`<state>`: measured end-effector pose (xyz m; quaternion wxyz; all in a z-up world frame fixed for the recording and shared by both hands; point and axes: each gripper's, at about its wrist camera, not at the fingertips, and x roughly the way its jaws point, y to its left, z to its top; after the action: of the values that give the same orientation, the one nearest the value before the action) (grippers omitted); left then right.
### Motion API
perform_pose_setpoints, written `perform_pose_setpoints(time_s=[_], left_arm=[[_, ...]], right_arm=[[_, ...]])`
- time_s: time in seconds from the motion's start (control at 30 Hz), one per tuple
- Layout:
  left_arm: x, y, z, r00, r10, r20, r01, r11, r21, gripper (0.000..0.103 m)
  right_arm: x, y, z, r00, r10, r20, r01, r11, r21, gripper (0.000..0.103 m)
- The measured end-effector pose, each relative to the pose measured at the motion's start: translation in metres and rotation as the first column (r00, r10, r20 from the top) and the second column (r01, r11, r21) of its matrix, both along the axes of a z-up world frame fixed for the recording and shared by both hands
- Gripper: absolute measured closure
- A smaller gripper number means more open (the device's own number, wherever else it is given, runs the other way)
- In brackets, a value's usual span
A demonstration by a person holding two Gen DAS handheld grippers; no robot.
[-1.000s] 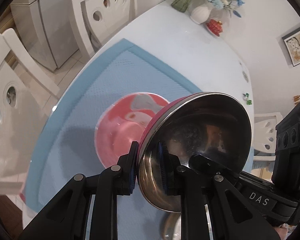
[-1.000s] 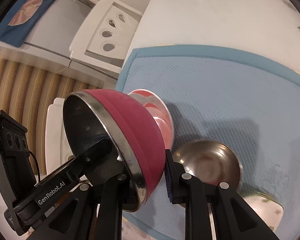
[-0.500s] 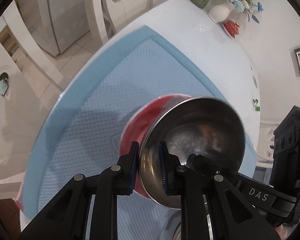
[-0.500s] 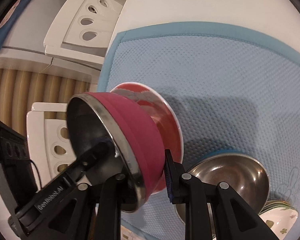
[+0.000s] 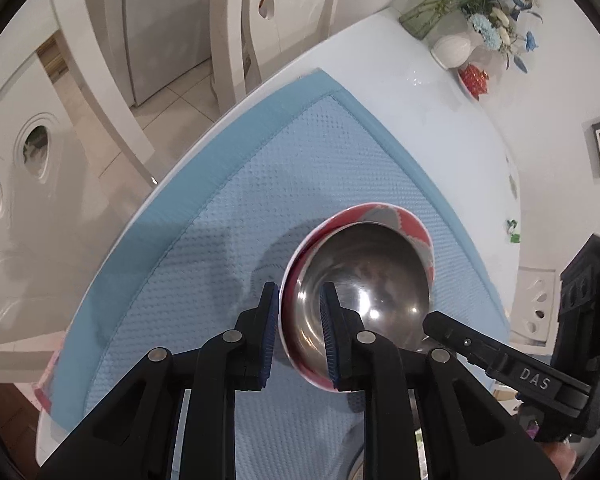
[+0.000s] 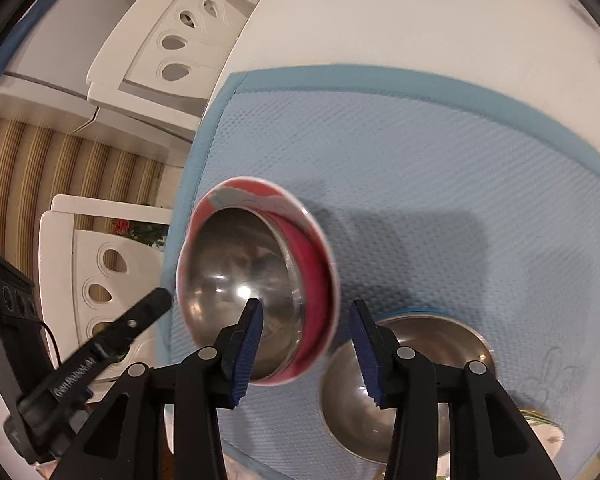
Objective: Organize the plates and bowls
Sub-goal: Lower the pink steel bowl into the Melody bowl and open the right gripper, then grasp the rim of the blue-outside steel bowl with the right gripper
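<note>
The left gripper (image 5: 298, 332) is clamped on the near rim of the steel bowl (image 5: 364, 280), one blue pad inside the bowl and the other outside the rims. In the right wrist view, the right gripper (image 6: 306, 350) is seen with its jaws opening; the bowl's rim lies between the pads, and neither pad is seen to press on it. The steel bowl, with its pink outer wall, is nested inside the red bowl (image 5: 410, 222), and a strip of the red bowl's patterned inside is shown beyond the steel rim. Both are set on the blue mat (image 5: 300, 184), which is spread over the white table (image 5: 420, 80). Just beside the nested pair, a second steel bowl (image 6: 420, 364) is seen on the mat behind the right gripper's right finger, with the edge of a patterned dish (image 6: 544, 426) next to it. Farther off, white chairs (image 5: 284, 8) are drawn up to the table. At the table's far end a white vase (image 5: 452, 50) and flowers (image 5: 496, 20) are placed.
</note>
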<state>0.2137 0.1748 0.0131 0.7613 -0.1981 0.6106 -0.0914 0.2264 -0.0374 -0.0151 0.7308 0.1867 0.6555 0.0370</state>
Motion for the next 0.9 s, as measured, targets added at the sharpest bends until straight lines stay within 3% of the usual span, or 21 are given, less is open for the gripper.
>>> perform_pose_setpoints(time_s=[0.1, 0.2, 0.27, 0.37, 0.43, 0.47, 0.5, 0.63, 0.7, 0.8, 0.9], left_arm=[[-0.005, 0.000, 0.003, 1.000, -0.006, 0.001, 0.006, 1.000, 0.007, 0.084], [-0.015, -0.004, 0.012, 1.000, -0.020, 0.007, 0.020, 1.000, 0.017, 0.084], [-0.028, -0.010, 0.023, 0.999, -0.028, 0.027, 0.027, 0.999, 0.046, 0.071], [-0.053, -0.028, 0.039, 0.996, -0.041, 0.077, 0.037, 0.998, 0.046, 0.069], [-0.068, -0.046, 0.043, 0.995, -0.054, 0.088, 0.050, 0.998, 0.042, 0.049], [-0.074, -0.056, 0.041, 0.995, -0.062, 0.078, 0.058, 0.997, 0.045, 0.029], [-0.081, -0.069, 0.036, 0.995, -0.073, 0.068, 0.070, 0.996, 0.047, 0.026], [-0.097, -0.109, 0.005, 0.994, -0.114, 0.001, 0.113, 0.990, 0.082, 0.027], [-0.102, -0.123, -0.014, 0.993, -0.105, -0.046, 0.109, 0.990, 0.094, 0.031], [-0.105, -0.134, -0.026, 0.998, -0.064, -0.026, 0.067, 0.989, 0.135, 0.031], [-0.101, -0.144, -0.037, 0.995, -0.071, -0.066, 0.078, 0.990, 0.116, 0.035]], right_arm=[[-0.004, -0.009, -0.003, 0.999, -0.027, -0.022, 0.027, 1.000, -0.001, 0.060], [-0.015, -0.019, 0.007, 0.999, -0.043, 0.014, 0.041, 0.995, 0.091, 0.060], [-0.025, -0.030, 0.018, 0.999, -0.026, 0.037, 0.022, 0.996, 0.087, 0.056], [-0.041, -0.057, 0.029, 0.998, -0.033, 0.054, 0.030, 0.998, 0.054, 0.055], [-0.053, -0.078, 0.028, 0.997, -0.059, 0.047, 0.056, 0.997, 0.060, 0.054], [-0.059, -0.085, 0.026, 0.997, -0.070, 0.039, 0.067, 0.996, 0.062, 0.054], [-0.064, -0.092, 0.022, 0.997, -0.077, 0.027, 0.075, 0.995, 0.061, 0.053], [-0.075, -0.099, 0.000, 0.998, -0.051, -0.024, 0.052, 0.998, 0.042, 0.053], [-0.076, -0.092, -0.010, 0.999, -0.015, -0.042, 0.016, 1.000, 0.017, 0.053], [-0.076, -0.082, -0.023, 0.997, 0.038, -0.061, -0.038, 0.999, -0.006, 0.053], [-0.077, -0.076, -0.036, 0.996, 0.069, -0.062, -0.071, 0.997, -0.025, 0.053]])
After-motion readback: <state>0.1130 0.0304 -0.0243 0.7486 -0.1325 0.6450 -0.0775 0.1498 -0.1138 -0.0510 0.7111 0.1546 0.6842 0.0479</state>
